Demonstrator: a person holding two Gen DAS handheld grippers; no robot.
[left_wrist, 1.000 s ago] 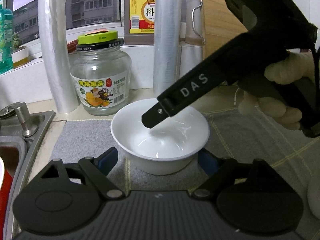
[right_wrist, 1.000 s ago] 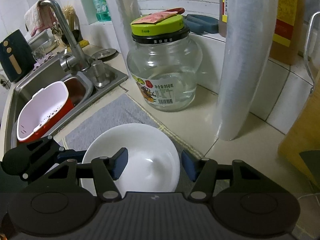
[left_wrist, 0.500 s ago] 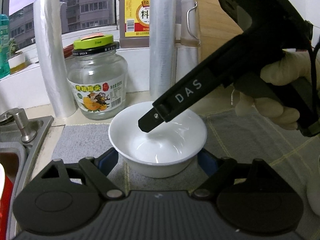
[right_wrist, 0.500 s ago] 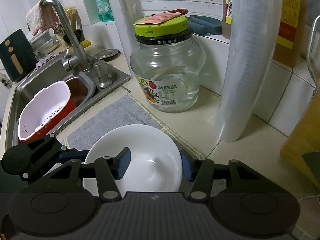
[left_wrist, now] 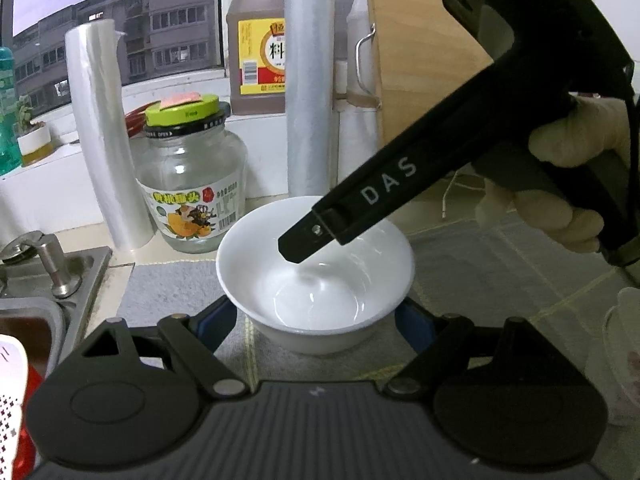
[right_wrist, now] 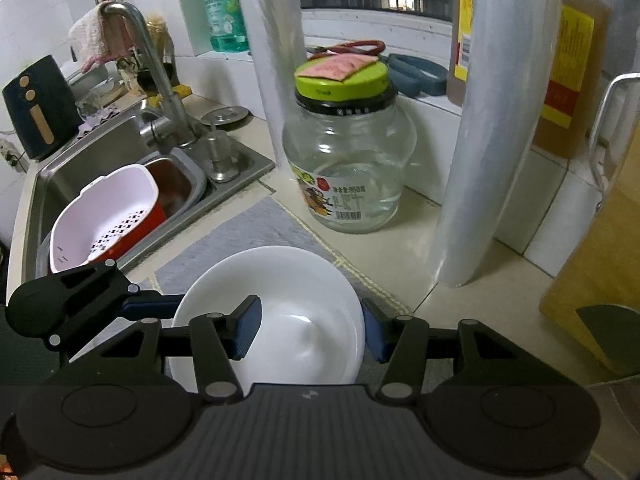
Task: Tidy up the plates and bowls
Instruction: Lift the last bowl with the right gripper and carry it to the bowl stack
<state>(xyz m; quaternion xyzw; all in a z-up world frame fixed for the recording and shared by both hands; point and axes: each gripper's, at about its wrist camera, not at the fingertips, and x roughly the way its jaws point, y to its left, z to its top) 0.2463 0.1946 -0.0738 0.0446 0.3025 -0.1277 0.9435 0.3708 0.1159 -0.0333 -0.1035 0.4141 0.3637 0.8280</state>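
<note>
A white bowl [left_wrist: 320, 292] sits over the grey mat [left_wrist: 172, 288], and both of my grippers are on it. My left gripper [left_wrist: 314, 320] is shut on the bowl, with its blue pads against the bowl's lower sides. My right gripper [right_wrist: 310, 334] is shut on the bowl [right_wrist: 296, 292] wall: one pad is inside and the other is outside the right rim. In the left wrist view its black finger [left_wrist: 296, 248] reaches down into the bowl from the upper right, held by a gloved hand [left_wrist: 560, 200]. I cannot tell whether the bowl's foot touches the mat.
Just behind the bowl stand a glass jar with a green lid [right_wrist: 344, 140] and two tall rolls of plastic film [right_wrist: 500, 120]. The sink [right_wrist: 100, 152] at the left holds a pale colander [right_wrist: 104, 216] in a red basin. A wooden board [left_wrist: 420, 60] leans at the right.
My right gripper's outer pad has closed the small gap to the bowl's rim. The right wrist view has shifted slightly upward. The left gripper has barely moved.
</note>
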